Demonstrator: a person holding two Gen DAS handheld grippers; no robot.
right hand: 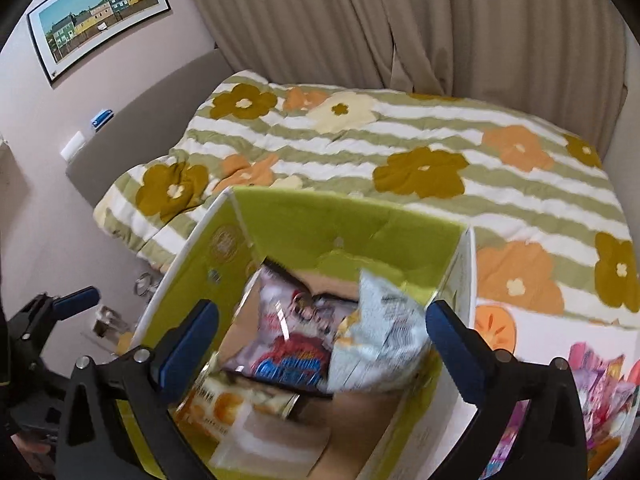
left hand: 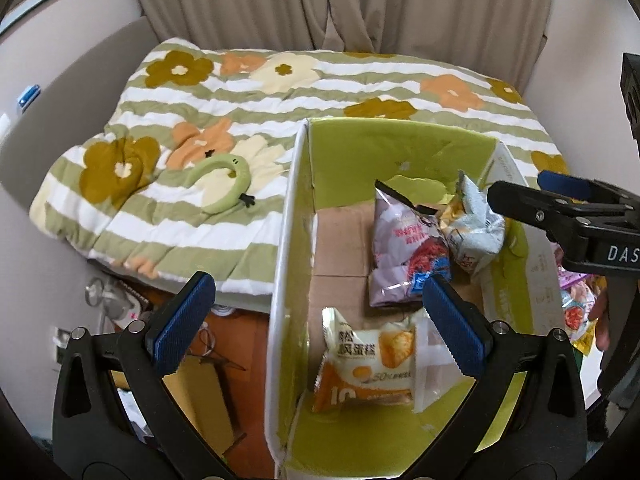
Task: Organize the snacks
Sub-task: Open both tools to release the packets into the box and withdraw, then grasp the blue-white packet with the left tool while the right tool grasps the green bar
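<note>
Left wrist view: I am holding the left gripper with its jaws spread wide and empty, straddling the near left wall of the open cardboard box. Just past the blue ribbed pads, at 6 o'clock on the box floor, an orange-and-white cake packet is lying flat. At 1 o'clock a glossy lilac snack bag is leaning against a crinkled silver-grey pouch. The right gripper is hovering over the same pair, jaws likewise apart and carrying nothing.

I judge I am between placements: three snacks are boxed, and a heap of pink and yellow packets is waiting outside the box at 4 o'clock in the right wrist view. The next move calls for swinging one gripper there and pinching a slippery film edge.

The box is lined lime green, its floor bare brown card. Beyond, a quilted floral blanket is covering the bed.
</note>
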